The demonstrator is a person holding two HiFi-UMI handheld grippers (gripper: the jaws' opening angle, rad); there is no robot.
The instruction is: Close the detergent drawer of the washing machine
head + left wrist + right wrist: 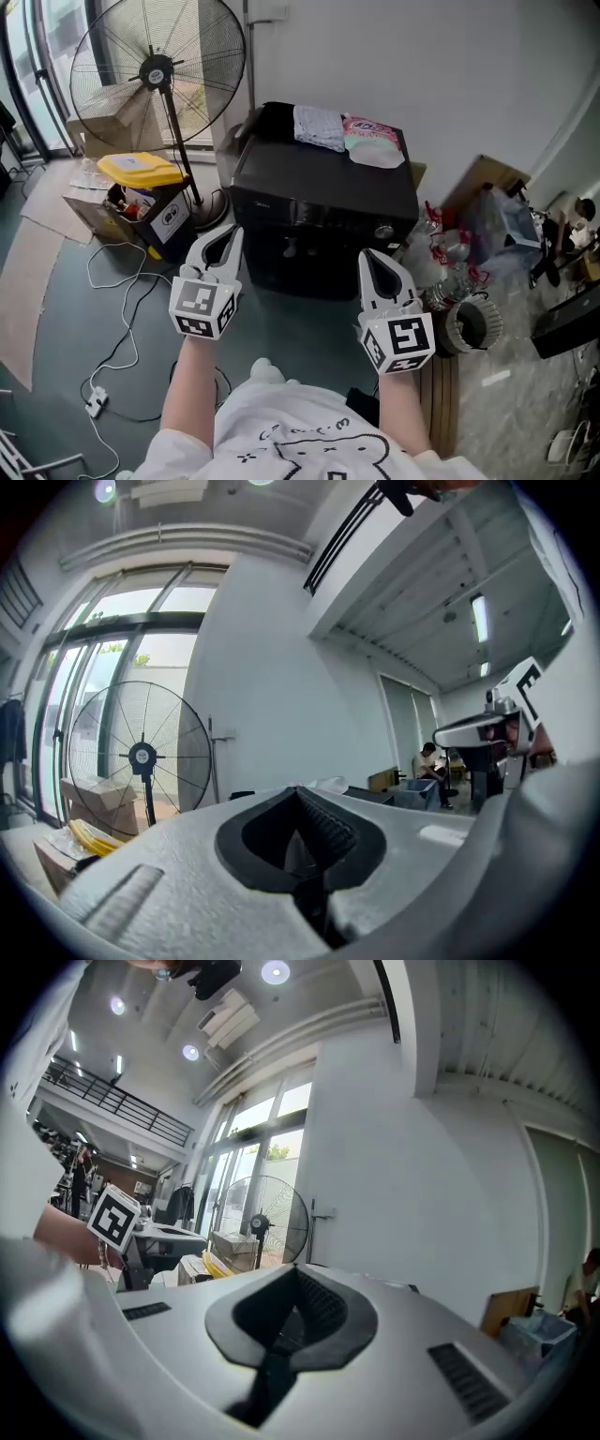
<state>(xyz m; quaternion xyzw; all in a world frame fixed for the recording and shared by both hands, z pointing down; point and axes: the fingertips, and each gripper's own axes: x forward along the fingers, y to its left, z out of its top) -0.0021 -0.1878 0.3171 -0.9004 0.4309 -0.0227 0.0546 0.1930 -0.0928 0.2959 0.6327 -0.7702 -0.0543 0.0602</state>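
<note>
Left gripper at seven o'clock and right gripper at five of the washing machine, jaws pressed together, empty. Its detergent drawer, indistinct on the upper front, is likely light, rigid plastic, so push its face

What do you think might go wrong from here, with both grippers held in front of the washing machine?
The white cable loops across the floor beside the person: a step forward could snag it. Bottles crowd the floor beside the washing machine, near the right gripper; a sideways swing might topple them.
</note>
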